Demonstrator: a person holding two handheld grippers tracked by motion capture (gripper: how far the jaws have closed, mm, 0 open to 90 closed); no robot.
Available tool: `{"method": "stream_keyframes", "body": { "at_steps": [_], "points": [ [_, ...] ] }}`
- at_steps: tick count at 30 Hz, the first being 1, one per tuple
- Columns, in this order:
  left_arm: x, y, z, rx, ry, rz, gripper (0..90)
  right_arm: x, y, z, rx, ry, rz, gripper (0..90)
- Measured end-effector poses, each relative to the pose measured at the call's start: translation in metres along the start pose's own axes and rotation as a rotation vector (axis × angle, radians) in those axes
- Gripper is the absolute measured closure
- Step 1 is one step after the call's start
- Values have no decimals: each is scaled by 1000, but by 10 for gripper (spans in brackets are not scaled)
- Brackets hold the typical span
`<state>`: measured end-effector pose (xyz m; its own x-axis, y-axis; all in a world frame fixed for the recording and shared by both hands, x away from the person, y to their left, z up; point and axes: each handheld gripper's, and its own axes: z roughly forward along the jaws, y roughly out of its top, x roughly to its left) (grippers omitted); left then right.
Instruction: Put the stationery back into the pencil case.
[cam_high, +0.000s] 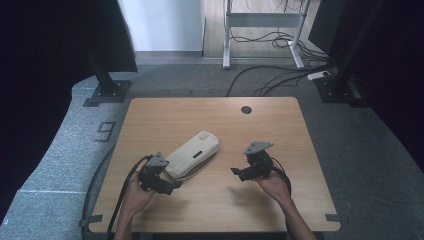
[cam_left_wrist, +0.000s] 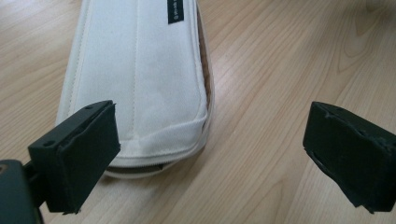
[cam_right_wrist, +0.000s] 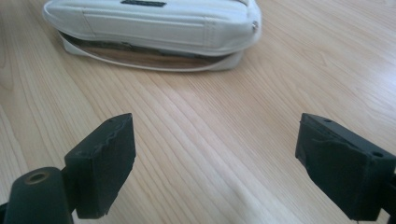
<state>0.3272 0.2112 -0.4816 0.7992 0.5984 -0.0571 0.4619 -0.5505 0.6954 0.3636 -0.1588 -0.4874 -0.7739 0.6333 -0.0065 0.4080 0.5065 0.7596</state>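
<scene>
A white pouch (cam_high: 193, 154) lay slantwise mid-table (cam_high: 280, 125), its near end just beside the left gripper (cam_high: 172, 187), whose jaws gaped wide. The right gripper (cam_high: 237, 172), wide too, hung apart from it, over bare wood

Stitched white cloth pouch (cam_left_wrist: 140, 79) on smooth wood-grain table (cam_left_wrist: 289, 56)

a white pouch (cam_high: 192, 154) with a black label lies on light wood-grain table (cam_high: 280, 130).
</scene>
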Motion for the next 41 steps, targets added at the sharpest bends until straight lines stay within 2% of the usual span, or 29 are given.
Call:
{"method": "stream_keyframes", "body": {
  "at_steps": [8,11,18,25,31,35,36,41],
  "points": [
    [1,-11,-3,-3,17,-9,4,-7,-19,-19,-5,-49,24,62],
    [5,-21,-3,-12,42,-16,0,-10,-30,-26,-9,-60,42,40],
    [15,-43,0,-22,48,-54,0,-16,-56,-31,-5,-108,88,4],
    [20,-61,12,22,76,-69,0,-21,-80,-29,19,-158,123,0],
    [23,-71,21,42,122,-76,0,-24,-97,-25,32,-162,154,0],
    [22,-71,22,48,134,-74,0,-24,-107,-22,41,-163,158,0],
    [22,-71,22,48,134,-74,0,-24,-108,-21,59,-156,160,0],
    [21,-70,23,47,147,-89,0,-24,-110,-21,65,-148,153,0]
  ]
}}
